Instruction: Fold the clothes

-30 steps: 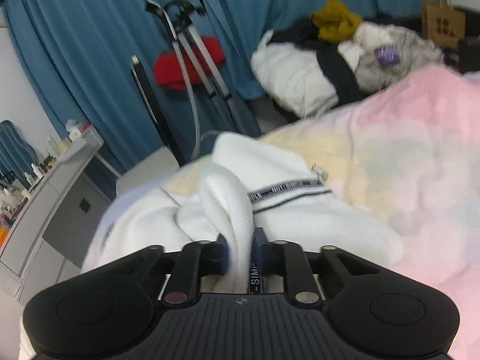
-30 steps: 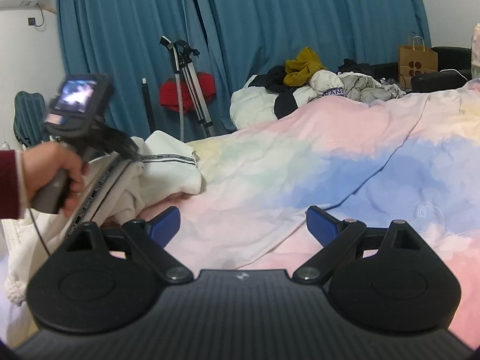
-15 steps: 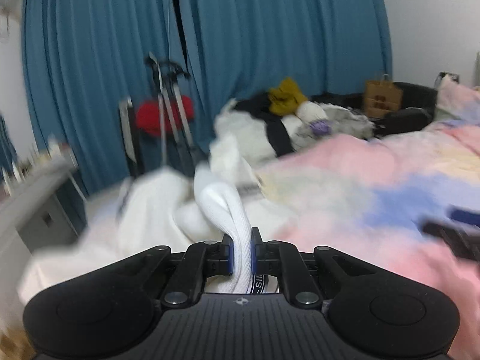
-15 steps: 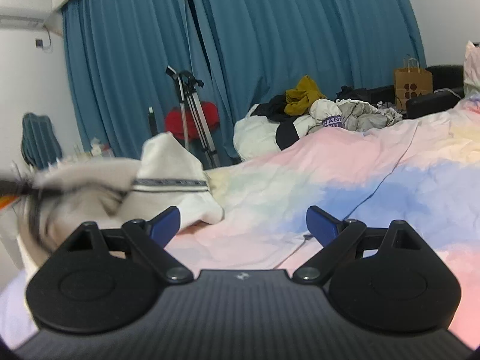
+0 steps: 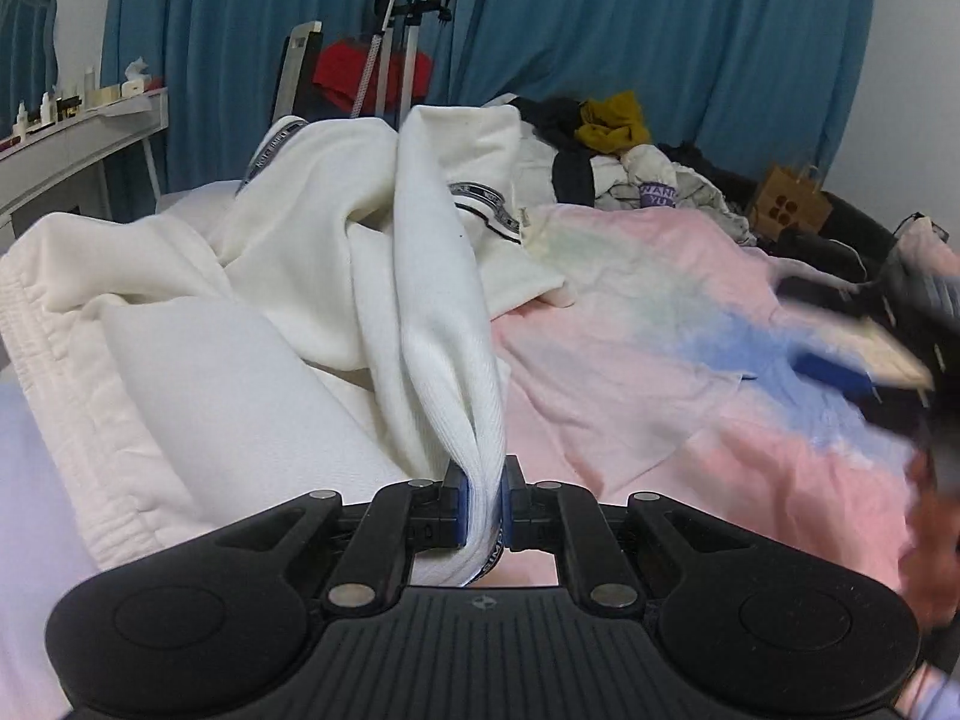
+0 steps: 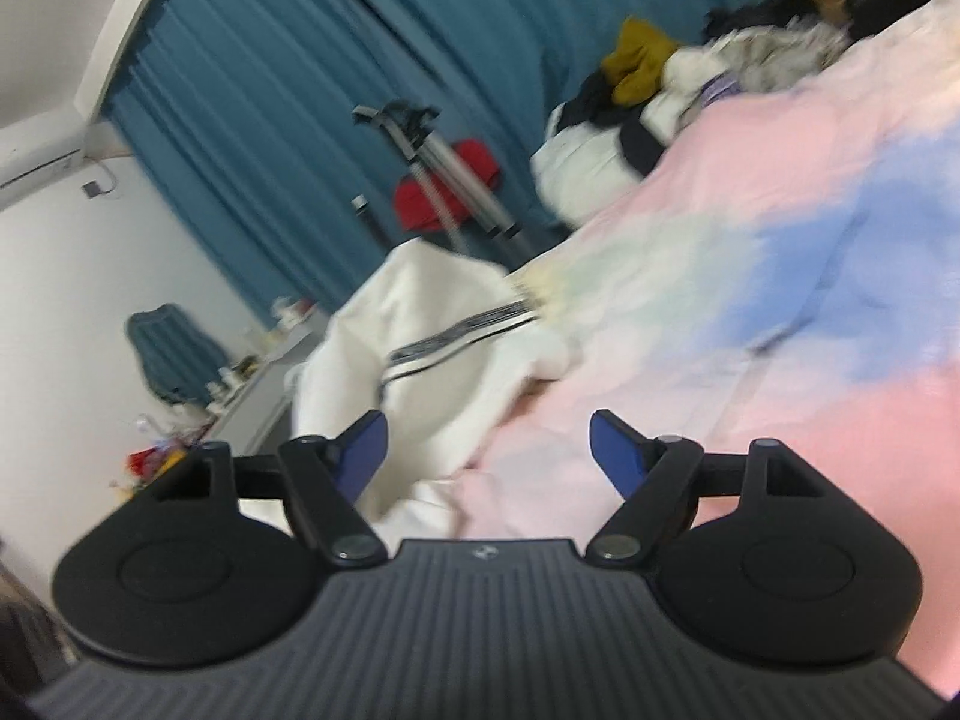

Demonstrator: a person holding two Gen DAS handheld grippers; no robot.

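Pinched almost fully together, the blue pads point(image 5: 457, 498) of the left gripper point(image 5: 482, 501) clamped a bunched fold of the white knit garment with black-and-white printed tape trim point(image 5: 384, 252). From that pinch the cloth rose in a taut ridge toward the rest of the garment, which lay heaped at the near corner of the pastel pink, blue and yellow tie-dye bedspread point(image 5: 648, 324). Such a narrow grip on an edge looked meant for drawing the garment out of its heap and across the bed, where it could be spread flat before any fold.

Over on the other side, the right gripper point(image 6: 486, 450) had its jaws wide but closing, with nothing between them; the blue fingers point(image 6: 360, 447) only framed the near edge of the same white garment and bare bedspread. It seemed poised to take a second hold, probably on the loose hem nearest it, so the cloth could be stretched between two points.

A mixed pile of unfolded white, black and mustard clothes point(image 5: 600, 144) waited at the far end of the bed, before the blue curtains point(image 5: 660, 30).
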